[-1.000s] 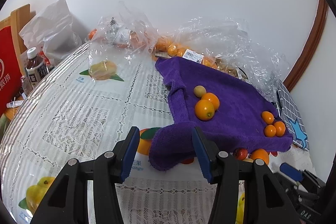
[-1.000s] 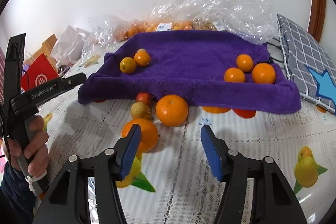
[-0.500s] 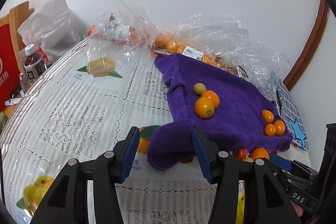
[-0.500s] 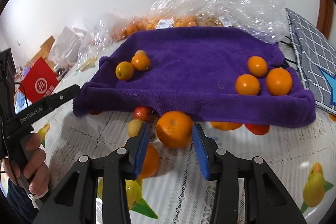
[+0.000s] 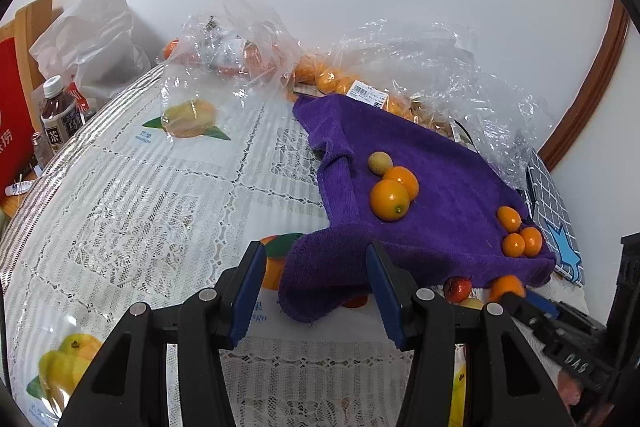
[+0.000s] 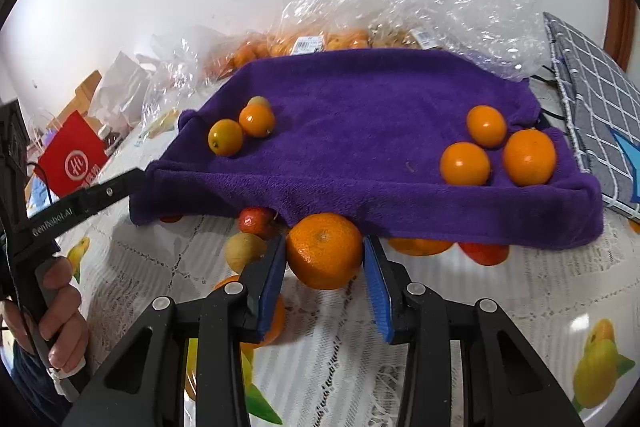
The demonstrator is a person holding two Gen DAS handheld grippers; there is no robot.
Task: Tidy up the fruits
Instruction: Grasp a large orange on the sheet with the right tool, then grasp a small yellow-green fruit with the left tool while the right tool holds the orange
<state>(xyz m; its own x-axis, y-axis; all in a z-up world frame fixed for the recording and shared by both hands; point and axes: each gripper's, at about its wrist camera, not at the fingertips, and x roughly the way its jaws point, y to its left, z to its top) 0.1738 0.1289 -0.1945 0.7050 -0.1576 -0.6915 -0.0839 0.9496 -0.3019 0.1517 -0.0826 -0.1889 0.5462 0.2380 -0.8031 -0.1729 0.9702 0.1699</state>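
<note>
You have six small round orange fruits (image 6: 464, 163) on one purple terry towel (image 6: 360, 131), one large orange mandarin (image 6: 324, 251) at its edge, one small red fruit (image 6: 256, 221), and two black grippers (image 6: 324, 267).

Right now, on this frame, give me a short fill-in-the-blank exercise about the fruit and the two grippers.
1. The right gripper has its jaws around a large ____.
2. That fruit sits on the tablecloth at the front edge of the ____ towel.
3. The left gripper holds ____.
4. At the towel's right end lie ____ small orange fruits.

Missing words: orange; purple; nothing; three
</note>
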